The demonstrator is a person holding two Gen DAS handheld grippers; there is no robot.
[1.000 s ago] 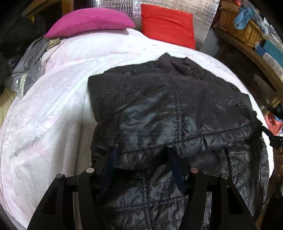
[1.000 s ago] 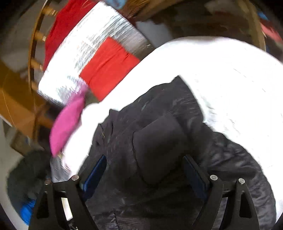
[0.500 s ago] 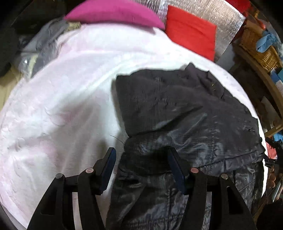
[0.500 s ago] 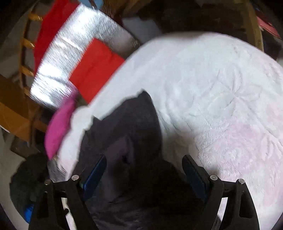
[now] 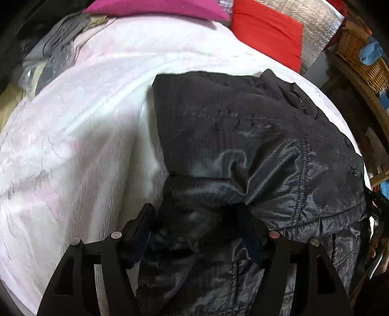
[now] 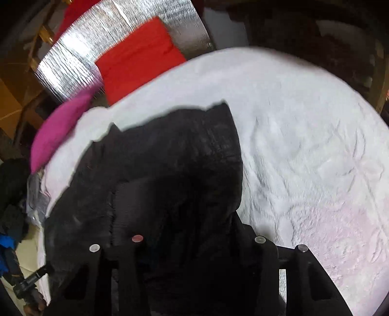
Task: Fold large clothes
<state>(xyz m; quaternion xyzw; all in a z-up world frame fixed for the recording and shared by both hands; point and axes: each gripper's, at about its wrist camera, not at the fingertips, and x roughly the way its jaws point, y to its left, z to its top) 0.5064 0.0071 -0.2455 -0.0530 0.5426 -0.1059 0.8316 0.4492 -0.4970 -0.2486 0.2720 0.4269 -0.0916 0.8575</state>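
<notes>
Black quilted nylon, shiny and slippery, makes up the puffer jacket [image 5: 255,150], which lies on the white bed cover [image 5: 73,150], partly folded with one side doubled over. The left gripper [image 5: 197,226] has its fingers spread wide, with a bunched ridge of jacket between them but not pinched. The right gripper [image 6: 194,243] is buried in dark fabric; I cannot tell whether its fingers are closed on it. To fold well, I would judge, each gripper should take a full pinch of both layers at a seam, since this slick padding slides out of a shallow grip, then carry the edge over low and level so trapped air doesn't spring it back. The cover is plush and embossed, with pale pink patches. A magenta pillow [image 5: 155,9] and red cushion [image 5: 267,34] sit at the far edge.
</notes>
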